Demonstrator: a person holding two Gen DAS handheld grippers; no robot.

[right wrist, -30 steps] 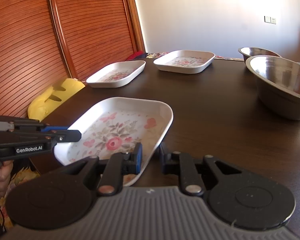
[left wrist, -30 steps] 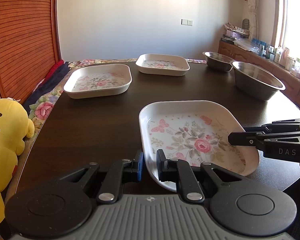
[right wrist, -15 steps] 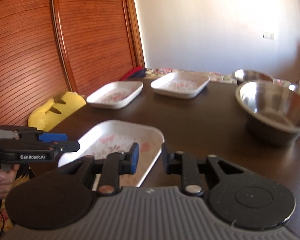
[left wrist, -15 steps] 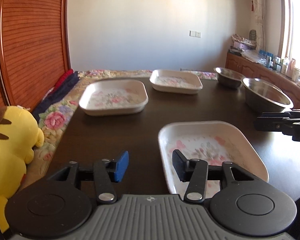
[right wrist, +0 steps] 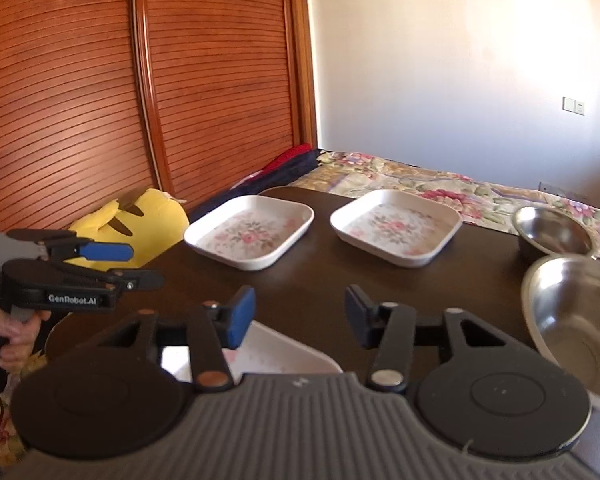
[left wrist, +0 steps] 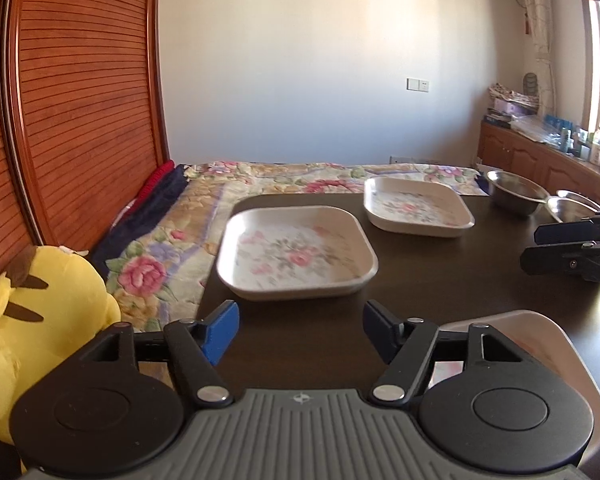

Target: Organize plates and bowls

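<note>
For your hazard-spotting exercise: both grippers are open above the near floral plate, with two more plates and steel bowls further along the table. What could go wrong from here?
1. The near floral plate lies close to the table's near edge; a low pass of the left gripper or right gripper, whose jaws have just been opening with nothing between them, might knock it off.
2. The large steel bowl sits close beside the right gripper; a sideways swing could strike it.

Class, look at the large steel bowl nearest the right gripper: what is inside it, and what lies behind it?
The large steel bowl looks empty, showing only reflections; its near wall hides part of the bottom. Behind it sits a smaller steel bowl, then a floral bedspread.
</note>
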